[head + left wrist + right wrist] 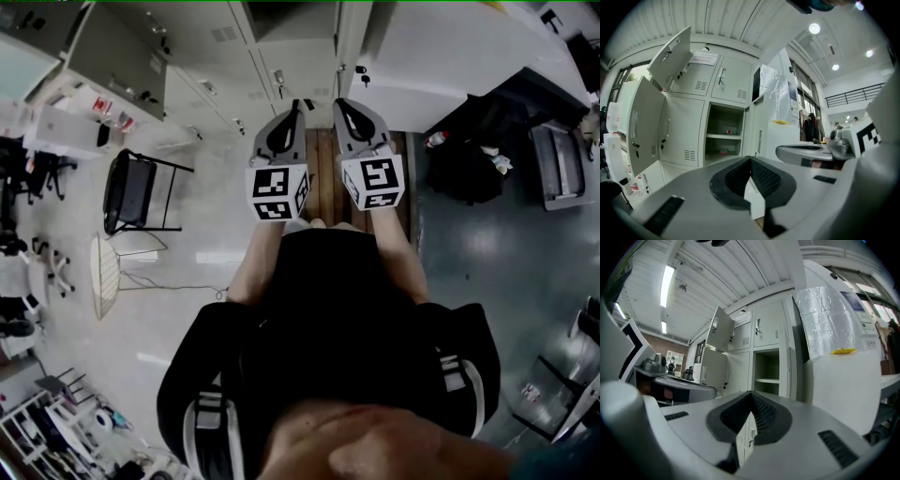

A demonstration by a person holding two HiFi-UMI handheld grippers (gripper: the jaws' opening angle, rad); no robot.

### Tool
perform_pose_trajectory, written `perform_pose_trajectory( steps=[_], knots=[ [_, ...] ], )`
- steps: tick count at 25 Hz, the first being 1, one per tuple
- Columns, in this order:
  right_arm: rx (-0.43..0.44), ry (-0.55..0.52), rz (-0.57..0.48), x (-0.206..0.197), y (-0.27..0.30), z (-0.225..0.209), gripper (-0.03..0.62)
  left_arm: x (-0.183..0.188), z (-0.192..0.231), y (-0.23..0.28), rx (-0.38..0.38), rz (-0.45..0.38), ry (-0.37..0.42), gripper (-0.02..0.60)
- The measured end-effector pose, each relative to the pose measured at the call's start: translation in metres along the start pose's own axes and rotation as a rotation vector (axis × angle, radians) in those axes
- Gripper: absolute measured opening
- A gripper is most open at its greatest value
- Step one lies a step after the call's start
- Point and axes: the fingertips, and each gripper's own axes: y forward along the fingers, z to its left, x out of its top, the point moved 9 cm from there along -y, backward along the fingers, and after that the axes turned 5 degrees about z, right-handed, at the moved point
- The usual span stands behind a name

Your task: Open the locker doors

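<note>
A bank of pale grey lockers (281, 56) stands in front of me. In the left gripper view an upper door (670, 56) and a lower left door (644, 122) hang open. A middle compartment (724, 136) with a shelf stands open beside a closed upper door (731, 79) and a closed lower door (684, 126). The right gripper view shows the same open compartment (766, 369) and open doors (717, 348). My left gripper (298, 105) (751, 158) and right gripper (339, 103) (751, 392) are held side by side short of the lockers, both shut and empty.
A tall white cabinet (450, 56) (834, 333) with a plastic-wrapped top stands right of the lockers. A black chair (131, 192) and a round white stool (105, 274) are on the floor to the left. Dark bags (469, 159) lie at the right.
</note>
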Motion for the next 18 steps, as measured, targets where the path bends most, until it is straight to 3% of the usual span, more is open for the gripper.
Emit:
perform_pose_trajectory(
  steps=[18],
  knots=[
    [0.023, 0.030, -0.004, 0.003, 0.000, 0.006, 0.018, -0.004, -0.008, 0.000, -0.027, 0.024, 0.005, 0.009]
  ],
)
